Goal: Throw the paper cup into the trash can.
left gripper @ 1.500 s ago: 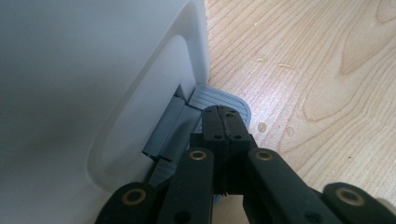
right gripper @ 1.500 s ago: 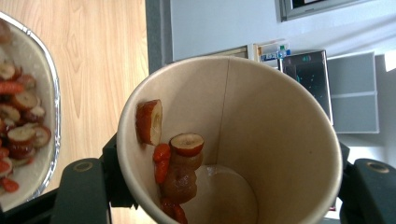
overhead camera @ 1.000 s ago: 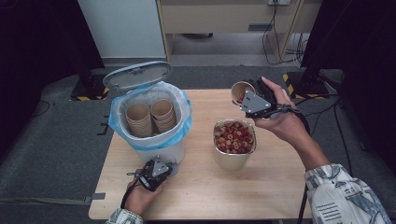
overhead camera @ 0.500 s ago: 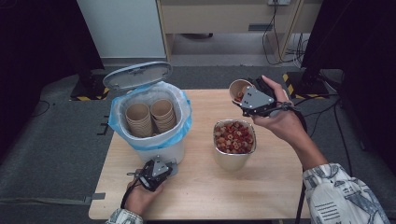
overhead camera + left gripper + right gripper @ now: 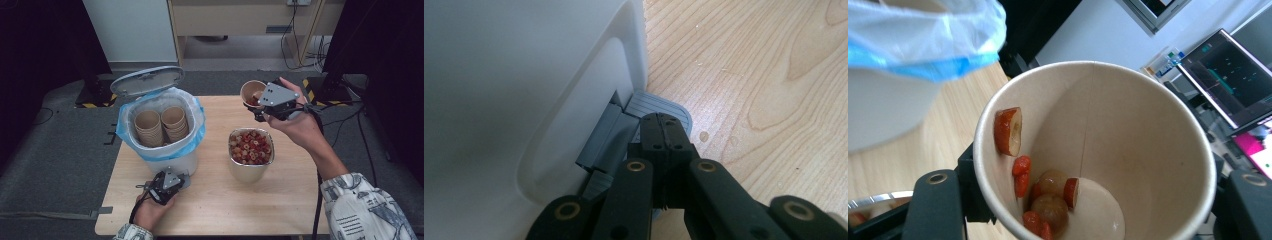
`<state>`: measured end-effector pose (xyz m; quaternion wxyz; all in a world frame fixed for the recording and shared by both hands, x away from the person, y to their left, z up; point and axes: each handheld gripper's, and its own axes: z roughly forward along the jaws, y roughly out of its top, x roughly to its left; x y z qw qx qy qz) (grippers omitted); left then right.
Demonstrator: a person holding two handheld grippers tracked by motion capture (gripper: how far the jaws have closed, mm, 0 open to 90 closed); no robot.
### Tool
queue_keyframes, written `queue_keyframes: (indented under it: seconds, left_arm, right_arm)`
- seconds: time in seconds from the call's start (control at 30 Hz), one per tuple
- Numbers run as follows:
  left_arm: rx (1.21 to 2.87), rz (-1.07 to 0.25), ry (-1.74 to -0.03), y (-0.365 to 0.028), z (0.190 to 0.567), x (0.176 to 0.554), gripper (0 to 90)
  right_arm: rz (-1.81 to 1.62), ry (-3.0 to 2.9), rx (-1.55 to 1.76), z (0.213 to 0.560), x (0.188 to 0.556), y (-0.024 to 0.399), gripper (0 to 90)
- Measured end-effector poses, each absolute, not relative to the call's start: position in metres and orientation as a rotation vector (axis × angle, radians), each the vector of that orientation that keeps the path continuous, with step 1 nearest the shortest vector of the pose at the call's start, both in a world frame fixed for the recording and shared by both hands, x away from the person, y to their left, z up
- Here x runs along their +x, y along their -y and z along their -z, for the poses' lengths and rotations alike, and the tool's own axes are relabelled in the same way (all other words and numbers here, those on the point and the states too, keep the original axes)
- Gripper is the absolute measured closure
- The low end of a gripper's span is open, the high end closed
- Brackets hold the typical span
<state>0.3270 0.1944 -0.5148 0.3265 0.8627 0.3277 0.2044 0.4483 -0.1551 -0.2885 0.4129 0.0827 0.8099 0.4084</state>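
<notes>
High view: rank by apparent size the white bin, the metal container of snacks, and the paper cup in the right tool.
1. White bin, clearly largest.
2. Metal container, about half as wide as the bin.
3. Paper cup, smallest, though it is held up and tilted in the right tool, partly hidden, so its look is less sure.

Bin (image 5: 165, 150) & bowl (image 5: 250, 167) mid-table (image 5: 300, 210); front free

Soft, even light falls from above on my pale wooden table (image 5: 280, 200), while the surrounding room sinks into dark shadow. The high view is slightly grainy. In my left gripper view, the white plastic bin wall (image 5: 499, 100) blurs close up. In my right gripper view, the crinkled blue bin liner (image 5: 923, 35) glares, defocused.
</notes>
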Motion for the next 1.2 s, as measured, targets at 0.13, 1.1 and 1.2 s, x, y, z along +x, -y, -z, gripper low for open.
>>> queue_keyframes:
  seconds: [0.13, 1.1, 1.2]
  left_arm:
    - [2.26, -0.535, -0.858, -0.195, 0.515, 0.327, 89.8]
    - [2.261, -0.534, -0.857, -0.195, 0.515, 0.327, 89.9]
    - [2.262, -0.533, -0.858, -0.195, 0.515, 0.327, 89.8]
  right_arm:
    - [-1.059, -2.054, 0.224, 0.286, 0.449, 0.15, 29.9]
    - [-1.249, -2.106, 0.285, 0.267, 0.45, 0.12, 29.6]
    - [-1.263, -2.11, 0.286, 0.266, 0.45, 0.116, 29.6]
